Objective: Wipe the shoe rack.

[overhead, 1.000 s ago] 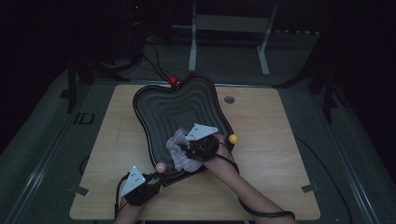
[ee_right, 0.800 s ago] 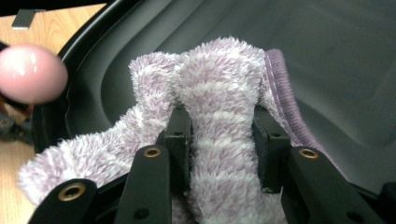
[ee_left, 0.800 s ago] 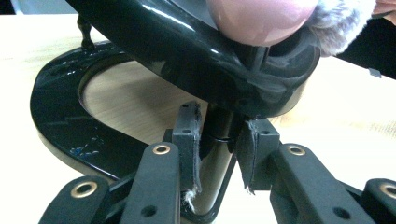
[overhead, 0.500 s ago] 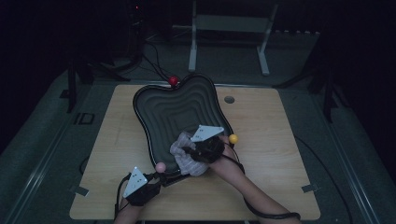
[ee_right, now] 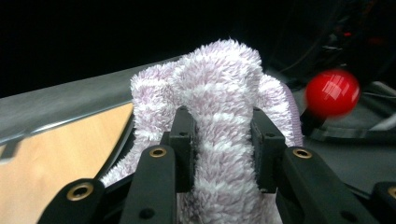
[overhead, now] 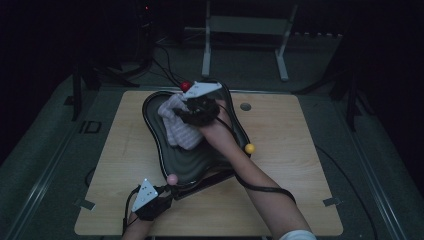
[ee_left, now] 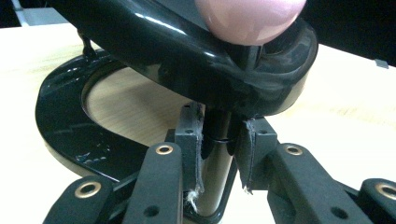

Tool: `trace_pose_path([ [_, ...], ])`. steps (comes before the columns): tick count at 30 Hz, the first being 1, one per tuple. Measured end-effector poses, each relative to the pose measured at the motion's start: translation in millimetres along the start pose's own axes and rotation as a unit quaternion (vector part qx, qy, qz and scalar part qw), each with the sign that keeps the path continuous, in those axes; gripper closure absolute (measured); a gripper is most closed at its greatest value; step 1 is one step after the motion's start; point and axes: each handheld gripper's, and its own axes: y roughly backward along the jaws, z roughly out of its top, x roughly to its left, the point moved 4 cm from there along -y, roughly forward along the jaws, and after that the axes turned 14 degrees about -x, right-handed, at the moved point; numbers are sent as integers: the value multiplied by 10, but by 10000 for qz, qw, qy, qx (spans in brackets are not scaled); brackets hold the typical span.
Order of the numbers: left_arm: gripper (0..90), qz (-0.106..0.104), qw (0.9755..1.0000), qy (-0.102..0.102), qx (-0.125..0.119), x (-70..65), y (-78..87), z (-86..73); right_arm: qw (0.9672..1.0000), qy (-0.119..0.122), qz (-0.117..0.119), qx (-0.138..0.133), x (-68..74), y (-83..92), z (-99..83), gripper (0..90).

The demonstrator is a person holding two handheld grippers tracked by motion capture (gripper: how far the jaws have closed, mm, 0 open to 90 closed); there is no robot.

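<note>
Dim wooden table (overhead: 300, 150): right gripper (overhead: 192, 112) pinches fluffy cloth (overhead: 177, 127) over black tray's (overhead: 155, 130) far end beside red knob (overhead: 185, 86); left gripper (overhead: 162, 197) clamps tray's near post (ee_left: 217, 158).

We see a light wooden table (overhead: 300, 175) w/ rounded corners, set on a dark grey floor (overhead: 380, 165). Directly on it stands a wavy black tray (overhead: 200, 165), approx. left of centre, running from the far edge toward the near edge; its black foot ring (ee_left: 60, 130) rests on the wood in the left gripper view. A small round grey disc (overhead: 245, 106) sits in the tabletop just right of the tray's far end. Strips of tape (overhead: 332, 201) hold the table's near corners, left & right. The rest of the wood is bare.
</note>
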Motion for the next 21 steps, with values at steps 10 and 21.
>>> trace_pose_path([
  [10, 729, -17, 10000, 41, 9, 8, 7, 2, 9985, 127, -145, 511, -117, -493, -179, 676],
  [21, 728, 9, 10000, 69, 7, 6, 7, 2, 9985, 160, 54, 520, 82, -205, -464, 674],
])
